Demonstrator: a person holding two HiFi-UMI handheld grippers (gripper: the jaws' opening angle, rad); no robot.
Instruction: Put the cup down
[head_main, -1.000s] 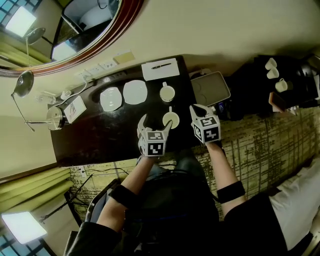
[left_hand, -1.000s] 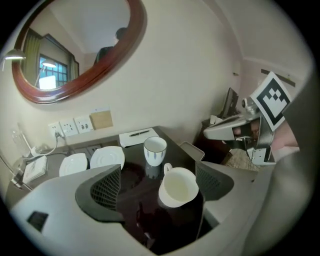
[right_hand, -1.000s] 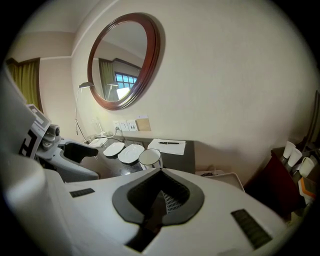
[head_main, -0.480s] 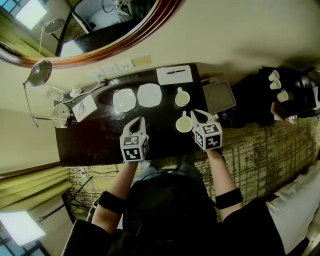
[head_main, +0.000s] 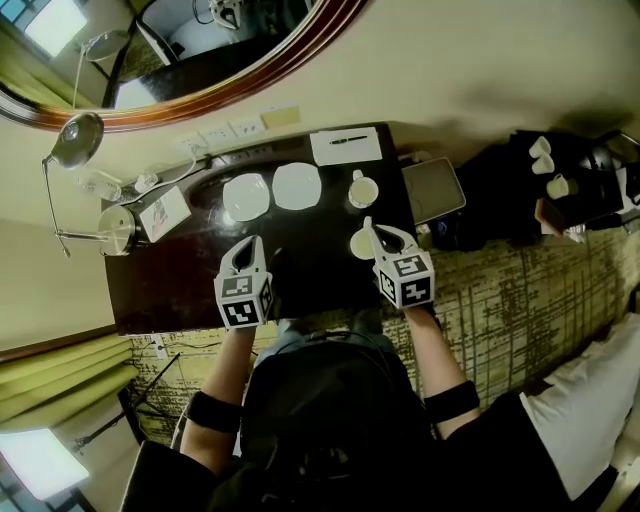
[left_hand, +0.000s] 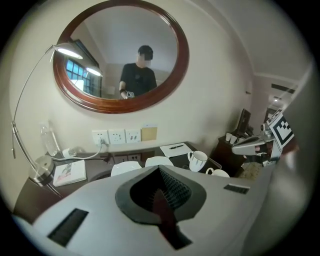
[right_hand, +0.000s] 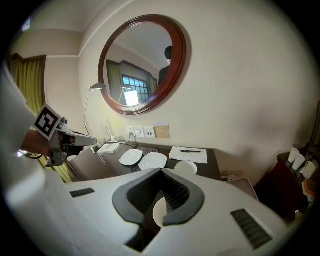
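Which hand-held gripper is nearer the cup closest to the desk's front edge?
Right. The right hand-held gripper is close beside that cup, at its right in the head view. The left hand-held gripper is far off to its left.

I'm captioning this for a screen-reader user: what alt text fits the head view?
Seen from above, a person holds the left tongs, just closed and empty, and the right tongs, shut, over a dark desk; a white cup stands beside the right tongs, with two plates, another cup and a notepad behind.
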